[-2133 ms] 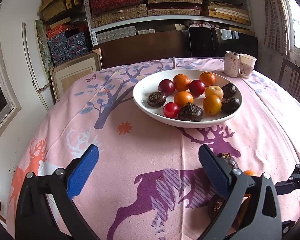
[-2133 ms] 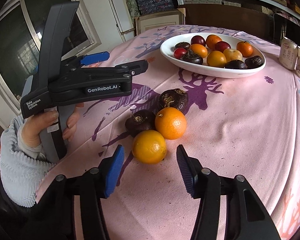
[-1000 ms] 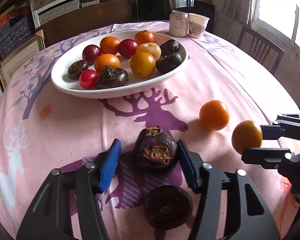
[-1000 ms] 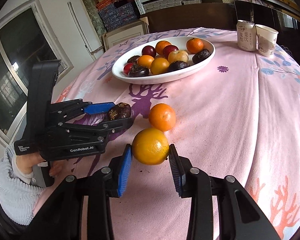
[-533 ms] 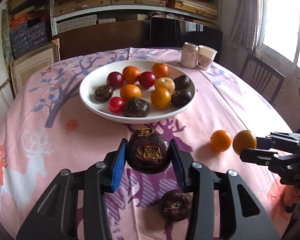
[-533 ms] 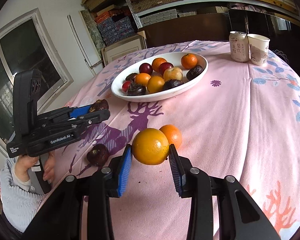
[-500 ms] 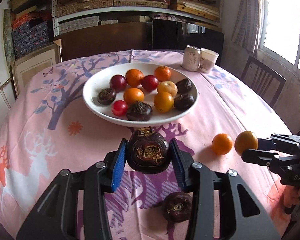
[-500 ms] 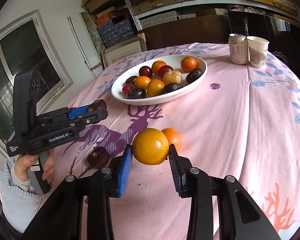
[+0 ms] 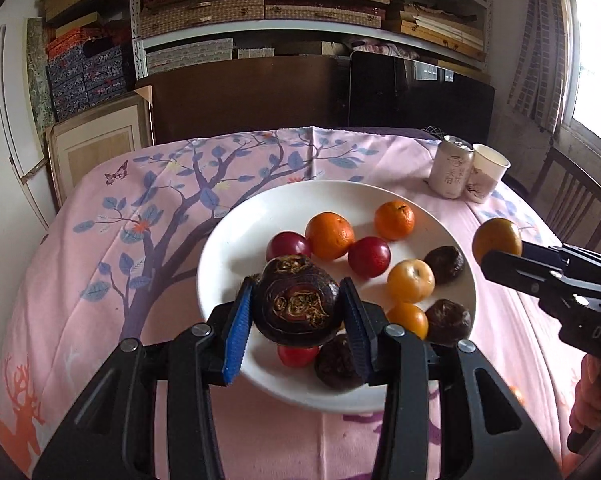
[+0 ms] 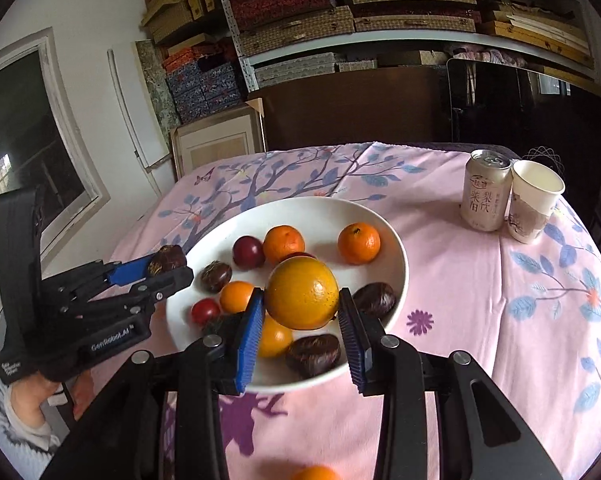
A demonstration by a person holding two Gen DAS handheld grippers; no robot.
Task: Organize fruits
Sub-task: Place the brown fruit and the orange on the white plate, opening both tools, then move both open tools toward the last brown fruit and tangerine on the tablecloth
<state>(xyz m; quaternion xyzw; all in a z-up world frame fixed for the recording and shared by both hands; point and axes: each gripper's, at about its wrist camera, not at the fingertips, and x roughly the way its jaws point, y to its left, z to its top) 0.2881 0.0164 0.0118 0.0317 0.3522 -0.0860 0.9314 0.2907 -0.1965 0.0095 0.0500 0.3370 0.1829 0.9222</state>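
A wide white plate (image 9: 228,248) on the pink tablecloth holds several oranges, red plums and dark brown fruits. My left gripper (image 9: 296,298) is shut on a dark brown fruit (image 9: 296,308), held above the plate's near left part. My right gripper (image 10: 300,302) is shut on a large orange (image 10: 302,294), held over the near side of the plate (image 10: 398,248). In the right wrist view the left gripper (image 10: 160,268) comes in from the left at the plate's rim with its dark fruit (image 10: 167,259). In the left wrist view the large orange (image 9: 496,240) hangs beyond the plate's right rim.
A drink can (image 9: 450,168) and a paper cup (image 9: 485,178) stand at the table's far right. One small orange (image 10: 314,474) lies on the cloth near me. A wooden chair (image 9: 572,204) is at the right, with shelves of boxes behind the table. A person's hand (image 10: 24,396) holds the left gripper.
The left gripper shut on the dark fruit and lifted it off the cloth. Both grippers rose and moved forward with their fruits to the plate. A dark fruit and a small orange stayed behind.
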